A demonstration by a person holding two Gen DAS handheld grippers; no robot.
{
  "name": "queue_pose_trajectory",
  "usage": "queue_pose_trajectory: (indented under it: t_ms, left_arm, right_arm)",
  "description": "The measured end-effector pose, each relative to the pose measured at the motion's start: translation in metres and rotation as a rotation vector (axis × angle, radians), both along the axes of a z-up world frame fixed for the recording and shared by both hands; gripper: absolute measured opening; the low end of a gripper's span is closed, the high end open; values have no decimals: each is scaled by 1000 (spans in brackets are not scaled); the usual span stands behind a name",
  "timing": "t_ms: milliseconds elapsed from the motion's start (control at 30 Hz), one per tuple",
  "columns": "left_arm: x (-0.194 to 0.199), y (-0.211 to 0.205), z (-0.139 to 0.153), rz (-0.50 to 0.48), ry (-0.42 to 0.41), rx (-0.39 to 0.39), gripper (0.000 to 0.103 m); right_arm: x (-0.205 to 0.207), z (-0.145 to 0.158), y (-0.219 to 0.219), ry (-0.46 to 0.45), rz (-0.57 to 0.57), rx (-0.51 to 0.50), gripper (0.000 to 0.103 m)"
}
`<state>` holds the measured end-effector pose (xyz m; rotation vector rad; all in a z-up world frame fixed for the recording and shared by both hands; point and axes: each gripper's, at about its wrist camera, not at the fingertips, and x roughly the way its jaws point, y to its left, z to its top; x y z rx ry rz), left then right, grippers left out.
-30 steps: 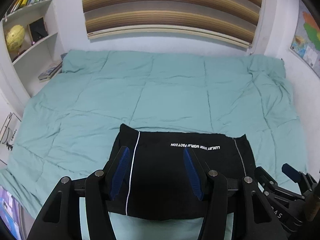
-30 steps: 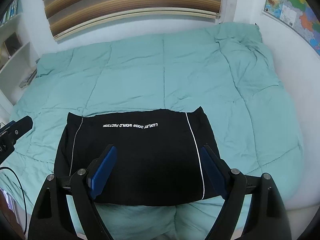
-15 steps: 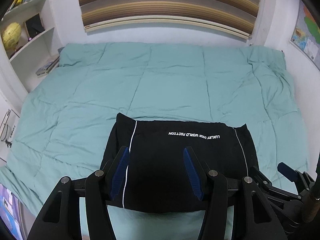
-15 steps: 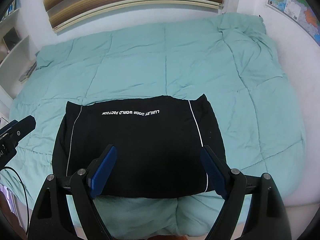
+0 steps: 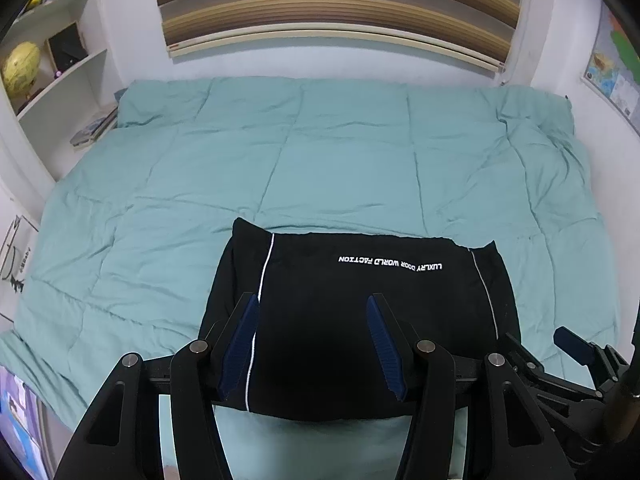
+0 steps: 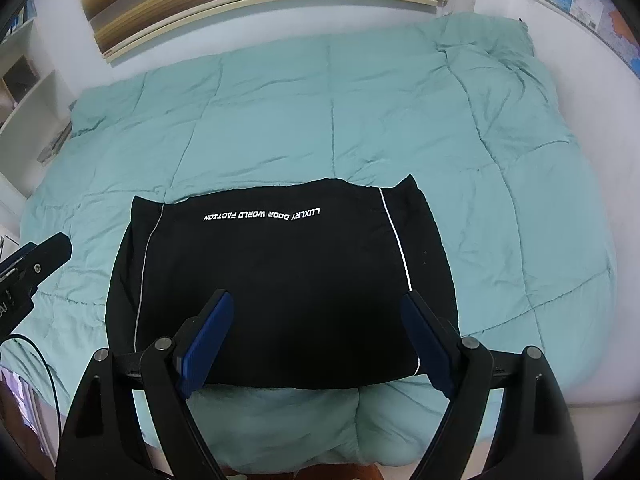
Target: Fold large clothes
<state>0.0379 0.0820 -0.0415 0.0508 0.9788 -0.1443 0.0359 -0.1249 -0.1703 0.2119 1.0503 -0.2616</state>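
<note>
White print reading "LUXLRY DOOR WORLD FACTION" (upside down to both cameras) runs along the far edge of the folded black garment (image 5: 360, 320) (image 6: 280, 280), which lies on the near part of the quilt (image 5: 320, 160) (image 6: 332, 100). Its near edge is partly hidden behind the fingers. The left gripper (image 5: 312, 344) and right gripper (image 6: 316, 340) both hang over it with jaws spread wide, holding nothing.

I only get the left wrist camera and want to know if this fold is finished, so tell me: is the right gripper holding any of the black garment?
Observer: No. The right gripper is open and empty, its fingers spread over the black garment.
Operator: And the garment's near right corner? That gripper blocks it for me.
Observer: It lies flat on the teal quilt, and the white stripe runs straight down to the near edge.
</note>
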Motion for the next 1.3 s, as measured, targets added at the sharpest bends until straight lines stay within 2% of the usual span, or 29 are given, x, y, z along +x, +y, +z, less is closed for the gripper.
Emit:
queue_pose_trajectory:
  t_ms: [1067, 1300]
  left_arm:
    - [3, 7, -9, 25, 30, 6, 58]
    - [3, 6, -13, 39, 29, 54, 58]
  right_arm:
    - [5, -15, 4, 58, 2, 32, 87]
    - [5, -19, 6, 72, 13, 42, 87]
